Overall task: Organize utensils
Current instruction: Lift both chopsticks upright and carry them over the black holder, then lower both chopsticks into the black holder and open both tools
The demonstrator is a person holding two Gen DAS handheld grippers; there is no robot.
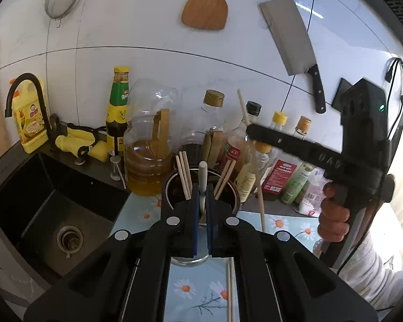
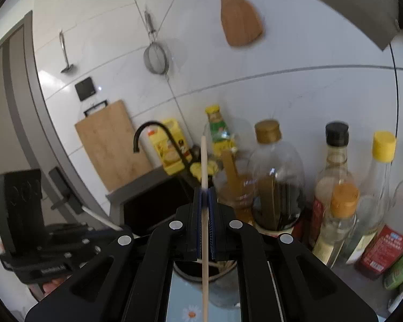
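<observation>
Left gripper (image 1: 202,209): jaws closed on a white-handled utensil (image 1: 202,179), upright over the dark holder (image 1: 172,185) on the daisy-print mat (image 1: 196,289). Chopsticks (image 1: 184,177) stand in the holder. Right gripper (image 2: 204,214): jaws clamped on a single chopstick (image 2: 204,161), above the holder's rim. Behind: oil and sauce bottles (image 1: 147,158), sink (image 1: 40,201), wall-hung cleaver (image 1: 290,40) and wooden spatula (image 1: 205,8).

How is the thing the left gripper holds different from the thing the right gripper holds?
The left gripper pinches a white-handled utensil; the right gripper pinches one chopstick. The utensil's handle is thick, rounded and white; the chopstick is thin, long and pale wood. The utensil points into the holder; the chopstick stands above it. Both are held upright between shut fingers.
</observation>
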